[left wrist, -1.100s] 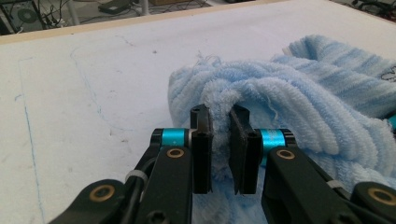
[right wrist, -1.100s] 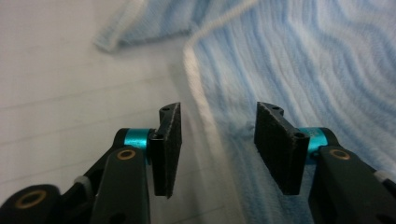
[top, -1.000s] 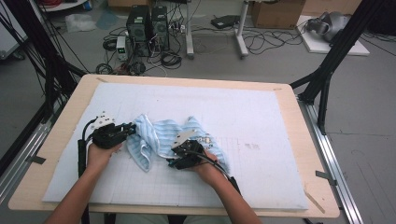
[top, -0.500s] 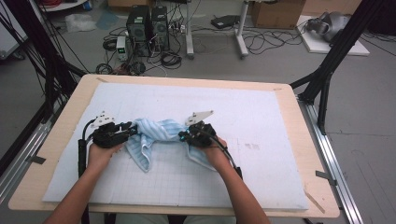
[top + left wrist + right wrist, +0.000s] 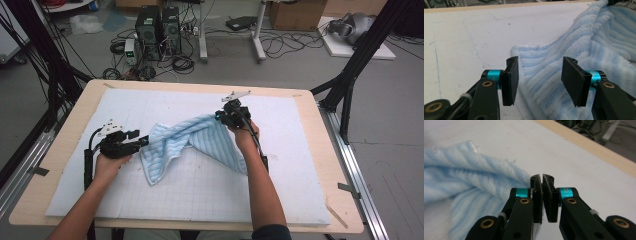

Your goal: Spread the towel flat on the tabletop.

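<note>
White foam matting marked with a faint grid covers the wooden table, with computer towers and loose cables on the floor beyond, as you work a pale blue ribbed towel that lies rumpled near the middle of the mat. Your right gripper has its jaws pressed together on one edge of the cloth and holds that edge lifted toward the far side of the table, so the towel hangs from it in a slanting ridge; the right gripper view shows the pads nearly meeting, with a thin fold of fabric caught low between them. Your left gripper rests low on the mat at the towel's near-left end, and its jaws have just been opening: the left gripper view shows the pads spread apart with ribbed cloth lying between them but not pinched. To do this spreading step well, the better course looks like setting the left jaws over a true corner or hem rather than a bunched middle fold, closing firmly, then drawing the two hands apart evenly so the ridge flattens. Keep the right pinch steady, since it holds only a thin bite of cloth that could slip under a sharp tug
</note>
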`<state>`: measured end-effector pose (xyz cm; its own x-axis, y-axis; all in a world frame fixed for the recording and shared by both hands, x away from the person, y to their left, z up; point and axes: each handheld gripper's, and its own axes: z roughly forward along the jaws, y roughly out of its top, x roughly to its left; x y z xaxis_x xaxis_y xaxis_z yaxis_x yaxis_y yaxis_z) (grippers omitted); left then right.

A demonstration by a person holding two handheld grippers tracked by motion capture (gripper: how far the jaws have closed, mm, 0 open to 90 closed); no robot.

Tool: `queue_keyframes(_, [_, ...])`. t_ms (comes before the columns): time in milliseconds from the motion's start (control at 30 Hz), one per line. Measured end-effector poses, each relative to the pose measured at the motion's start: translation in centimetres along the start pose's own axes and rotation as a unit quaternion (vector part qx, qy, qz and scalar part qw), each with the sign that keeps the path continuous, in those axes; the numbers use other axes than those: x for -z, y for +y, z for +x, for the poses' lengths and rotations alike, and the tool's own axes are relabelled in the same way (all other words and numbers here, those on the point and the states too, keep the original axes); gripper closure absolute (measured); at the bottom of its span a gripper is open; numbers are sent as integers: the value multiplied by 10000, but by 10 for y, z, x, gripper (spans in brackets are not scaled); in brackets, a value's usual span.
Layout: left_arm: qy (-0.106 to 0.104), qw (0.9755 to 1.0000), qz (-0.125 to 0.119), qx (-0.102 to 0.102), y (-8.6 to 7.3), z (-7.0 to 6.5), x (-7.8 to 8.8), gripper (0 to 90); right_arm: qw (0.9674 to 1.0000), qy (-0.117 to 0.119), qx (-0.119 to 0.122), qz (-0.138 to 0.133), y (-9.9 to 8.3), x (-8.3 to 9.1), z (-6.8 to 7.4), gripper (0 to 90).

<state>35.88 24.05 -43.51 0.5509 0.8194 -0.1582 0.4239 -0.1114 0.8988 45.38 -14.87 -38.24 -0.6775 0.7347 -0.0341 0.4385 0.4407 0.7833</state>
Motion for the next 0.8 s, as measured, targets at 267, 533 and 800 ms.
queue_keyframes(267, [-137,9999,13,-105,0,-4,-1,481,9933,-1116,-183,220,5,3,-34,867])
queue_keyframes(533, [-418,9987,108,-255,-2,-12,-5,475,9920,-1182,-437,19,-9,9,-34,709])
queue_keyframes(800, [-731,9961,251,-436,-4,-28,-15,420,9991,-336,-43,-245,-27,27,7,643])
